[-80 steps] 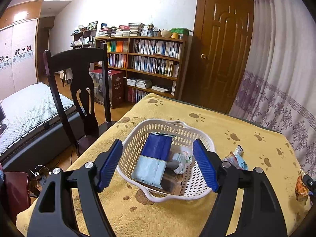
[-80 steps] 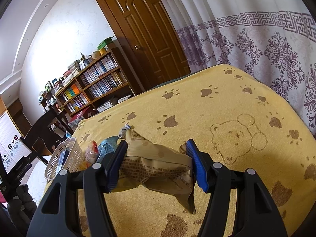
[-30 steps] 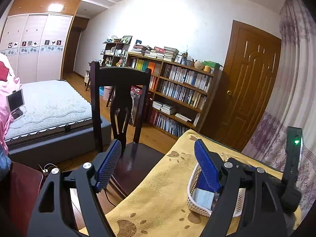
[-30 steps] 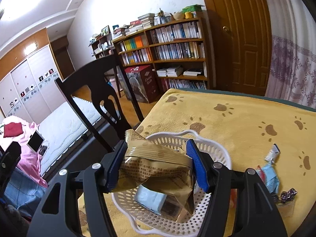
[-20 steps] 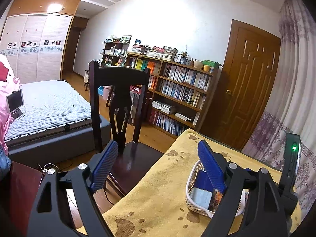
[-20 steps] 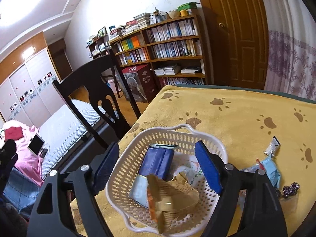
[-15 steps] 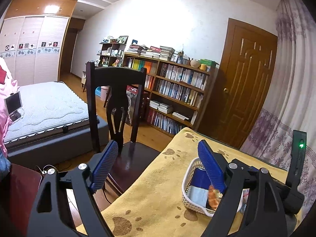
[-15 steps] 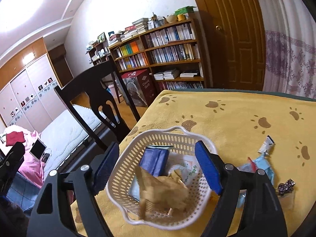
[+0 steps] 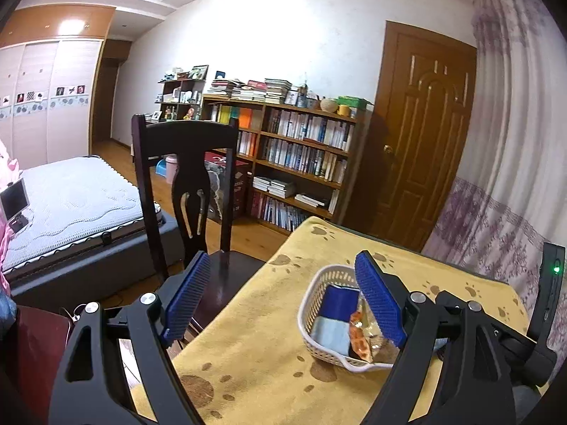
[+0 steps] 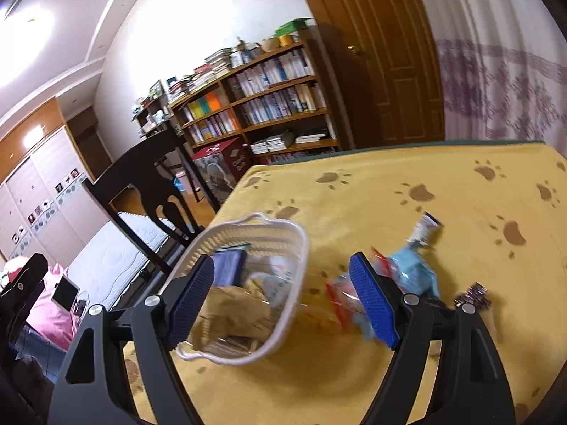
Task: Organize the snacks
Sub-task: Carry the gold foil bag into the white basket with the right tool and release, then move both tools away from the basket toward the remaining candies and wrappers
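A white plastic basket (image 10: pixel 283 237) (image 9: pixel 308 301) stands on the yellow paw-print tablecloth (image 10: pixel 407 191). Inside lie a dark blue packet (image 10: pixel 230 265) (image 9: pixel 338 299), a tan crumpled snack bag (image 10: pixel 234 310) and an orange-red wrapper (image 9: pixel 358 333). My right gripper (image 10: pixel 283 297) is open and empty, hovering over the basket's right rim. Right of the basket lie a light blue packet (image 10: pixel 413 271), a red-edged clear packet (image 10: pixel 340 292) and a small dark candy (image 10: pixel 473 295). My left gripper (image 9: pixel 283 304) is open and empty, left of the basket near the table edge.
A dark wooden chair (image 9: pixel 184 163) stands at the table's left edge. Behind it are a bed (image 9: pixel 71 198), a bookshelf (image 9: pixel 294 156) and a brown door (image 9: pixel 421 134). A patterned curtain (image 9: pixel 503 177) hangs at the right. The right gripper's body (image 9: pixel 545 301) shows beside the basket.
My right gripper opened and let the tan snack bag fall into the basket, then swung right toward the loose packets. My left gripper drew back to the left, away from the basket.
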